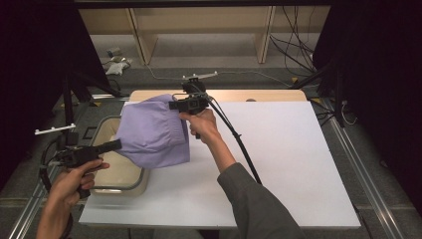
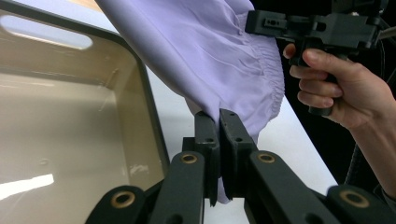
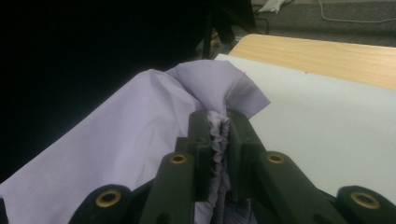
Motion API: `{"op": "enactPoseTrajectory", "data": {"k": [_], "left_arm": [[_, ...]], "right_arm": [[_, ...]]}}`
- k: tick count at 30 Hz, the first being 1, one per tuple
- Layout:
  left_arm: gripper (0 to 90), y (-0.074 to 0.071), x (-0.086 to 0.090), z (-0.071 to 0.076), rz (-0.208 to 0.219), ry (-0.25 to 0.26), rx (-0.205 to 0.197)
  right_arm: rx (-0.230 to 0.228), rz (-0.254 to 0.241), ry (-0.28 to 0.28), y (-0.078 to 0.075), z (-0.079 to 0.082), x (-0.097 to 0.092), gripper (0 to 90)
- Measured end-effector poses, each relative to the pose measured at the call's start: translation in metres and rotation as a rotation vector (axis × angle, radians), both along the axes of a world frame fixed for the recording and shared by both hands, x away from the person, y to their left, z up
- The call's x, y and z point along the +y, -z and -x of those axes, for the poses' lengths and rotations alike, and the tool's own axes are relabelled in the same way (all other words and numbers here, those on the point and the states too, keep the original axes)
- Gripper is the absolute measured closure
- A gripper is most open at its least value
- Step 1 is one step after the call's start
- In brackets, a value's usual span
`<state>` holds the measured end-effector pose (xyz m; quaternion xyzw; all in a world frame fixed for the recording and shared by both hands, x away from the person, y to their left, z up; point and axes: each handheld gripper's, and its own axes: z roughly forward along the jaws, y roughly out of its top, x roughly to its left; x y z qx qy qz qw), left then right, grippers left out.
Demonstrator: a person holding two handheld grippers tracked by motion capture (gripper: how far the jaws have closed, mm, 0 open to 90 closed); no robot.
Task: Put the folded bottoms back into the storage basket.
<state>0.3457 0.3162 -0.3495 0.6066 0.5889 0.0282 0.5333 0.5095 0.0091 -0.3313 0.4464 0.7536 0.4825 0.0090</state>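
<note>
Lilac garment [image 1: 152, 134] held in air between 2 grippers, over beige tub [image 1: 117, 172] and white table sheet [image 1: 278, 164].
Left gripper [image 2: 219, 116] clenched on thin lower edge; may slip out if pulled apart more.
Right gripper [image 3: 218, 122] clamped on gathered elastic band; hold seems firmer.
Hanging fabric may catch on tub rim.

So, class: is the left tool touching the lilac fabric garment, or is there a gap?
Touching. The left gripper view shows the left tool with its two black jaws closed on a fold of the lilac fabric garment, cloth pinched between them.
</note>
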Motion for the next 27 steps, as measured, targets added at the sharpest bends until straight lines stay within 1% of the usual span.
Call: {"op": "enactPoseTrajectory", "data": {"k": [7,15,18,21,27], "left_arm": [[86.6,0.0,0.011,0.005,-0.002,-0.022,-0.001],[86.6,0.0,0.023,0.011,0.007,-0.035,0.002],[86.6,0.0,0.028,0.012,0.0,-0.043,0.004],[86.6,0.001,0.032,0.014,-0.005,-0.048,0.01],[86.6,0.0,0.044,0.018,0.001,-0.062,0.011]], "right_arm": [[0.005,0.002,-0.013,0.002,0.001,0.013,81.6],[-0.002,0.002,-0.017,-0.001,0.003,0.024,81.6],[-0.001,0.001,-0.022,-0.002,0.003,0.029,81.5],[0.002,0.001,-0.024,-0.002,0.003,0.034,81.5],[0.003,0.007,-0.035,-0.001,0.004,0.048,81.5]]}}
